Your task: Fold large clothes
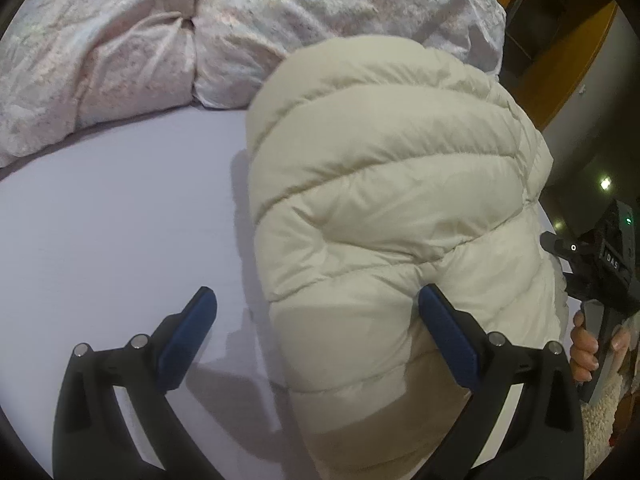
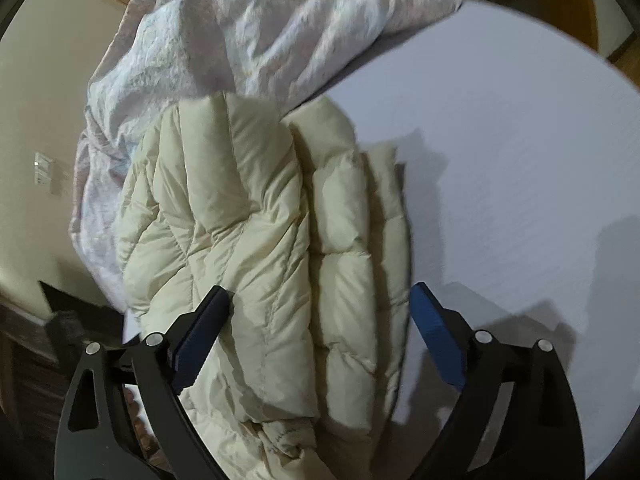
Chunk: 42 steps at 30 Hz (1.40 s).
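One cream puffer jacket (image 2: 256, 224), lying folded on bed sheet (image 1: 100, 220); left gripper (image 1: 316, 312) and right gripper (image 2: 320, 308) hovering, jaws apart, gripping nothing. Likely finishing; next, pressing flat.

You have one puffy cream jacket (image 1: 384, 208), one crumpled blanket (image 1: 120, 60) at the top, one bed sheet (image 1: 100, 240), and two grippers: left gripper (image 1: 316, 320), right gripper (image 2: 320, 312).

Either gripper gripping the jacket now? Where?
Neither. Left gripper and right gripper are both open; the folded puffer jacket lies between the jaws, unclamped.
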Each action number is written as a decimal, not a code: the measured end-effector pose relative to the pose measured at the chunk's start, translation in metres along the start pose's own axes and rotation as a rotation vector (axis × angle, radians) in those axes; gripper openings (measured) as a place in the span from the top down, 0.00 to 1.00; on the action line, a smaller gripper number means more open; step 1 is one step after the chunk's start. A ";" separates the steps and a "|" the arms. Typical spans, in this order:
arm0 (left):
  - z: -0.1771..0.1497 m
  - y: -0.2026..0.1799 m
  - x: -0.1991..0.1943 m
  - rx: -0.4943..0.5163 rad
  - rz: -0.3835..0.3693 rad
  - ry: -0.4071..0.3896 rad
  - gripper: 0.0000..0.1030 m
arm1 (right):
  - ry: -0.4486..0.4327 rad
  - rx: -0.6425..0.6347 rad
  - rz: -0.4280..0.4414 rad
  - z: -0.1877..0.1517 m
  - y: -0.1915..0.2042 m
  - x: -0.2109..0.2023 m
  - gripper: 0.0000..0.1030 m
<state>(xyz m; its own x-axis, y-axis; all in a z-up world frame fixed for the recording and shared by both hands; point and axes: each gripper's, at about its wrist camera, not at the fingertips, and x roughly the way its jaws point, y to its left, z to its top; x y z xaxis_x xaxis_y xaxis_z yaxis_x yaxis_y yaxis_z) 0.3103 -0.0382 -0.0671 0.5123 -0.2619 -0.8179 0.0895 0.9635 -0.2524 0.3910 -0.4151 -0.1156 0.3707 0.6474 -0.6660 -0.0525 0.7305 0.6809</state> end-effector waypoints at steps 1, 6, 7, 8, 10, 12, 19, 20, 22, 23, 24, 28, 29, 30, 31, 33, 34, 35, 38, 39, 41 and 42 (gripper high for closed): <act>0.000 0.000 0.002 -0.002 -0.010 0.006 0.02 | 0.015 0.004 0.012 0.000 0.000 0.003 0.07; 0.002 0.003 0.014 -0.029 -0.069 0.030 0.02 | 0.051 0.003 0.031 0.001 -0.002 0.014 0.02; 0.002 0.004 0.016 -0.037 -0.085 0.036 0.02 | 0.052 0.001 0.038 0.001 -0.003 0.015 0.01; 0.003 0.006 0.019 -0.045 -0.102 0.042 0.02 | 0.054 -0.005 0.041 0.002 -0.002 0.015 0.01; 0.004 0.007 0.023 -0.063 -0.138 0.054 0.02 | 0.061 -0.014 0.049 0.003 -0.002 0.017 0.01; 0.006 0.008 0.028 -0.083 -0.177 0.067 0.02 | 0.073 -0.025 0.067 0.004 0.001 0.020 0.01; 0.007 0.012 0.042 -0.144 -0.269 0.088 0.02 | 0.125 -0.054 0.152 0.004 0.012 0.035 0.15; 0.007 0.013 0.042 -0.149 -0.274 0.086 0.02 | 0.140 -0.040 0.177 0.004 0.010 0.038 0.20; 0.006 0.013 0.041 -0.154 -0.282 0.080 0.03 | 0.147 -0.026 0.208 0.003 0.007 0.041 0.27; 0.006 0.013 0.040 -0.156 -0.289 0.075 0.06 | 0.148 -0.018 0.228 0.002 0.006 0.041 0.33; 0.007 0.013 0.040 -0.158 -0.293 0.071 0.10 | 0.148 -0.013 0.243 0.002 0.004 0.042 0.36; 0.008 0.015 0.033 -0.169 -0.306 0.034 0.28 | 0.139 -0.003 0.297 0.001 0.006 0.040 0.56; 0.008 0.017 0.029 -0.177 -0.313 0.022 0.36 | 0.134 -0.005 0.305 0.001 0.008 0.039 0.60; 0.008 0.019 0.026 -0.184 -0.318 0.014 0.43 | 0.131 -0.006 0.311 0.001 0.009 0.038 0.61; 0.008 0.022 0.022 -0.190 -0.323 0.005 0.46 | 0.126 -0.012 0.317 0.001 0.012 0.037 0.63; 0.007 0.029 0.014 -0.197 -0.320 -0.018 0.52 | 0.124 -0.028 0.328 0.002 0.020 0.037 0.66; 0.006 0.033 0.008 -0.197 -0.312 -0.031 0.53 | 0.126 -0.042 0.335 0.002 0.026 0.038 0.68; 0.004 0.038 0.002 -0.200 -0.298 -0.046 0.54 | 0.129 -0.059 0.343 0.002 0.033 0.040 0.69; -0.002 0.057 -0.018 -0.226 -0.268 -0.083 0.57 | 0.142 -0.106 0.370 0.001 0.058 0.051 0.71; -0.003 0.067 -0.021 -0.237 -0.262 -0.092 0.58 | 0.148 -0.119 0.380 0.001 0.066 0.054 0.72; -0.007 0.085 -0.034 -0.261 -0.235 -0.120 0.58 | 0.165 -0.154 0.402 0.000 0.087 0.064 0.73; -0.010 0.091 -0.040 -0.268 -0.221 -0.131 0.59 | 0.172 -0.168 0.411 -0.001 0.095 0.069 0.73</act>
<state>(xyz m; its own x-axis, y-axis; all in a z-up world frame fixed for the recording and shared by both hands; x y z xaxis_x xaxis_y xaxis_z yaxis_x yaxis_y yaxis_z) 0.2891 0.0598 -0.0629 0.6122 -0.4357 -0.6598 -0.0081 0.8310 -0.5562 0.4102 -0.3009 -0.0972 0.1297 0.9063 -0.4022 -0.3174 0.4222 0.8491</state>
